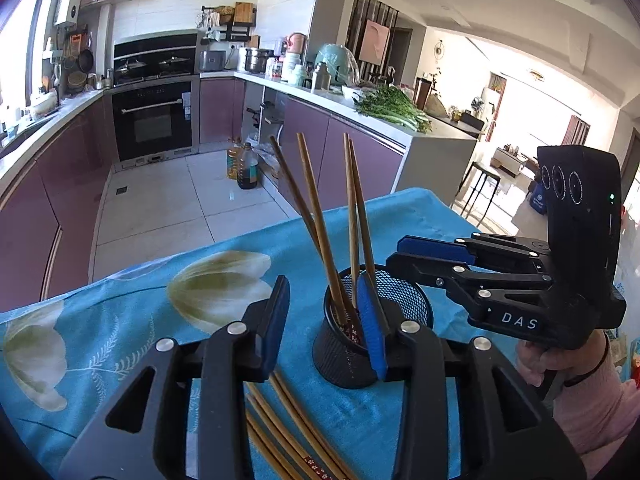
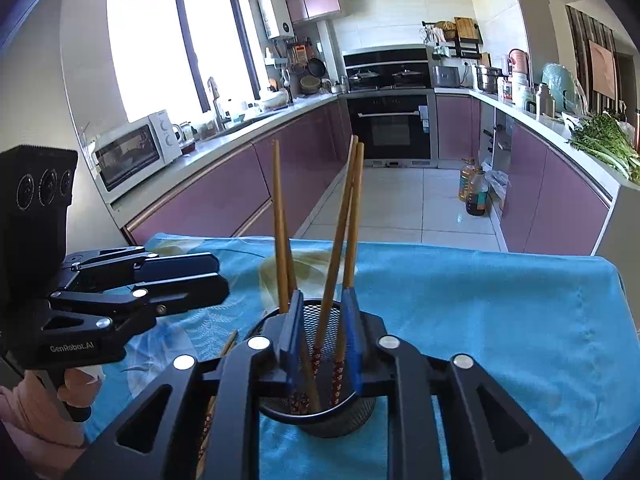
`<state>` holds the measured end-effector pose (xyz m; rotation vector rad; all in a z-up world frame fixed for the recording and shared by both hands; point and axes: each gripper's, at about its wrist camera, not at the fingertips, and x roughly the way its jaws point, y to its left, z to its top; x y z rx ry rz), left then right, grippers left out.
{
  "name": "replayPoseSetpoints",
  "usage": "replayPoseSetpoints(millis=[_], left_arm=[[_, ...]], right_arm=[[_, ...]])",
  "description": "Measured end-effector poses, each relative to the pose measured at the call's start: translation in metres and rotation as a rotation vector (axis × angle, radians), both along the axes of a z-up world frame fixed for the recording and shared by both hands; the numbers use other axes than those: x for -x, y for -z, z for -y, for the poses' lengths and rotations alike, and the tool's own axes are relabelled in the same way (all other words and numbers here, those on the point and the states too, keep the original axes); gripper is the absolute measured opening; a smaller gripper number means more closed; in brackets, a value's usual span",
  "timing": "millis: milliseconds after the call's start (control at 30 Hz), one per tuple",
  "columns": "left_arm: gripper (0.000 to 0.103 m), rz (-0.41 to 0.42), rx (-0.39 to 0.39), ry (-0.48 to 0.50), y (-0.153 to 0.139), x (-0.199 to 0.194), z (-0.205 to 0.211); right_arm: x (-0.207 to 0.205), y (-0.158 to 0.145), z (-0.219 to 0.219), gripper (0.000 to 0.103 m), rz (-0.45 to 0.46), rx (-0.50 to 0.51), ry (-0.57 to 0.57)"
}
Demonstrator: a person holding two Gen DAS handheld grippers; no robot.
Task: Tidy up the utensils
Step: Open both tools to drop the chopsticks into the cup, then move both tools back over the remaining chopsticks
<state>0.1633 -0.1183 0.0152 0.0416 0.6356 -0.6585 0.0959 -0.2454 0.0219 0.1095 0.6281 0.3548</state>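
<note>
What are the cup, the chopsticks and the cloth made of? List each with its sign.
Cup: black wire mesh, probably coated metal; the grid lets light through, with a solid rim.
Chopsticks: likely wood or bamboo; matte brown shafts, with red patterned ends on those lying on the table.
Cloth: woven fabric, matte blue with printed pale flowers; it creases and drapes over the table edge.

You have a blue tablecloth printed with pale flowers [image 1: 120,320] under the work. Beyond it runs a row of glossy purple kitchen cabinets [image 2: 224,196] under a pale countertop [image 2: 224,140]. On that counter to your left sits a white microwave oven [image 2: 134,152]. A black built-in oven [image 2: 390,126] faces you at the far wall. Two amber plastic oil bottles [image 2: 474,188] stand on the white tiled floor [image 2: 396,200]. A bunch of leafy greens [image 1: 394,112], perhaps scallions or celery, lies on the right-hand counter.
</note>
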Motion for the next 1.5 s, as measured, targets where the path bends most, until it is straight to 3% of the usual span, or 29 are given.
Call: replayPoseSetpoints(millis=[67,200,333,600,867,1500], left_arm=[[0.043,0.039,0.013,-0.025,-0.006,0.011,-0.013],[0.051,0.085,0.031,-0.072,-0.010,0.033,-0.042],[0.058,0.095,-0.002,-0.114,0.000,0.052,-0.062],[0.058,-0.034,-0.102,-0.128,0.059,0.065,-0.074],[0.058,-0.153,-0.169,-0.136,0.110,0.069,-0.073],[0.058,-0.201,-0.191,-0.111,0.125,0.068,-0.068]], right_arm=[[0.011,-0.004,-0.003,0.029,0.025,-0.010,-0.018],[0.034,-0.009,-0.012,0.039,0.065,-0.022,-0.074],[0.051,-0.001,-0.031,0.044,0.055,-0.006,-0.147],[0.052,0.057,-0.071,0.046,-0.124,0.015,-0.224],[0.052,0.086,-0.086,0.046,-0.221,0.053,-0.196],[0.054,0.100,-0.088,0.045,-0.254,0.101,-0.168]])
